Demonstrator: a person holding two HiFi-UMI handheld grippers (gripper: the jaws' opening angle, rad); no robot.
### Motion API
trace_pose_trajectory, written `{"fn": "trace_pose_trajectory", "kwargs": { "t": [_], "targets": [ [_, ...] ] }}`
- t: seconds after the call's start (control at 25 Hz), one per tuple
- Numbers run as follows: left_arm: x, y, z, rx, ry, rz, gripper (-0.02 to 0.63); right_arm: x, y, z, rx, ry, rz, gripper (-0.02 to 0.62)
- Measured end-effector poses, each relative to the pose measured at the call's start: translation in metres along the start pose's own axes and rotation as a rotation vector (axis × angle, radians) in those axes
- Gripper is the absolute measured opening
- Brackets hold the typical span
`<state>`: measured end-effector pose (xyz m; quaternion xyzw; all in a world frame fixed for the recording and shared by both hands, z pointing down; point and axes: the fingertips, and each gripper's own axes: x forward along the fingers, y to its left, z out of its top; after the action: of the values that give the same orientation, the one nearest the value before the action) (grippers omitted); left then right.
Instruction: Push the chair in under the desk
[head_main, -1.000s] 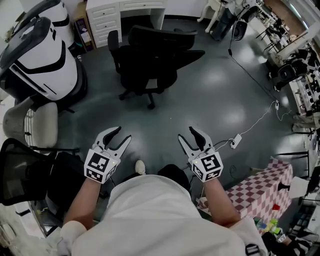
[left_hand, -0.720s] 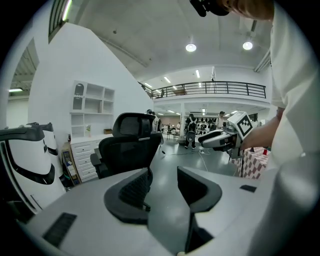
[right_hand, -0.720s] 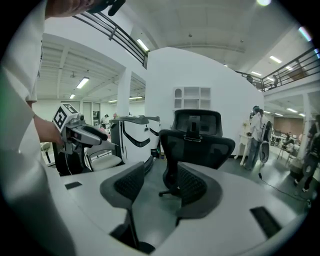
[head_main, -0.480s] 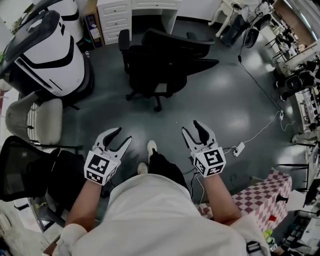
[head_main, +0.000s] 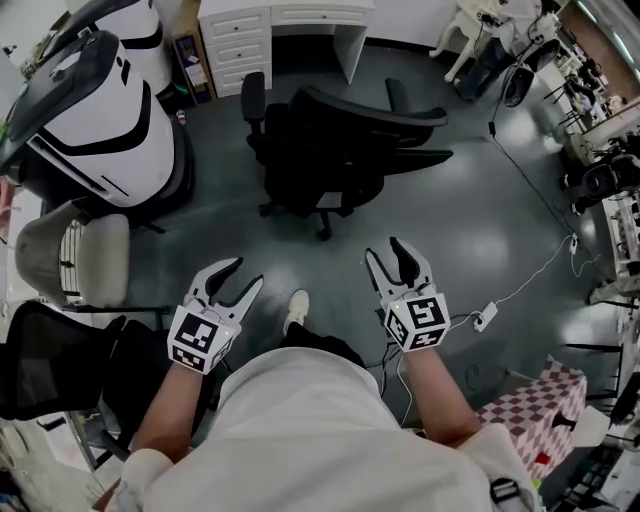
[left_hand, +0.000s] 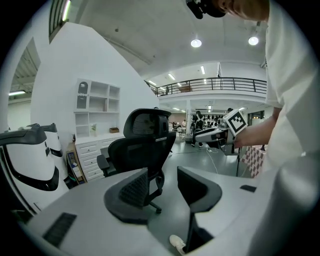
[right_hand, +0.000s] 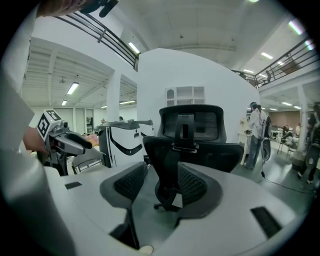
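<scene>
We have not touched the chair (head_main: 340, 150) yet, so as far as we can judge the whole push is still to be done. The black office chair stands on the grey floor in front of the white counter (head_main: 310, 14), clear of the opening underneath it, with its back turned toward us and slightly askew. Reaching the chair back, setting both grippers against it and rolling it forward into the gap are what is left.

Our two arms are stretched forward side by side at about the same height, forearms bare, wrists straight. The left gripper (head_main: 248, 275) and the right gripper (head_main: 385, 250) both point ahead toward the chair and a little downward, well apart from it and from each other. One shoe (head_main: 296, 305) shows on the floor between them.

In the left gripper view the left gripper (left_hand: 162, 187) is released: its jaws stand apart with nothing between the pads, only the distant chair (left_hand: 142, 145) seen beyond them. In the right gripper view the right gripper (right_hand: 160, 185) is likewise released and empty, and the chair (right_hand: 192, 145) sits framed in the gap between its jaws, not yet within reach.
</scene>
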<state>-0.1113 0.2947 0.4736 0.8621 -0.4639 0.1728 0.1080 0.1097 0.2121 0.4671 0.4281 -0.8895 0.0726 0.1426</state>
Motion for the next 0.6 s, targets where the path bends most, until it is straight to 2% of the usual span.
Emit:
{"fn": "trace_pose_trajectory", "kwargs": {
  "t": [0.32, 0.6],
  "targets": [
    [0.069, 0.059, 0.036, 0.024, 0.017, -0.015, 0.193, 0.063, -0.035, 0.029, 0.057, -0.041, -0.017, 0.243],
    [0.110, 0.097, 0.053, 0.068, 0.024, -0.019, 0.215, 0.096, -0.056, 0.048, 0.073, -0.073, -0.027, 0.291]
  ]
}}
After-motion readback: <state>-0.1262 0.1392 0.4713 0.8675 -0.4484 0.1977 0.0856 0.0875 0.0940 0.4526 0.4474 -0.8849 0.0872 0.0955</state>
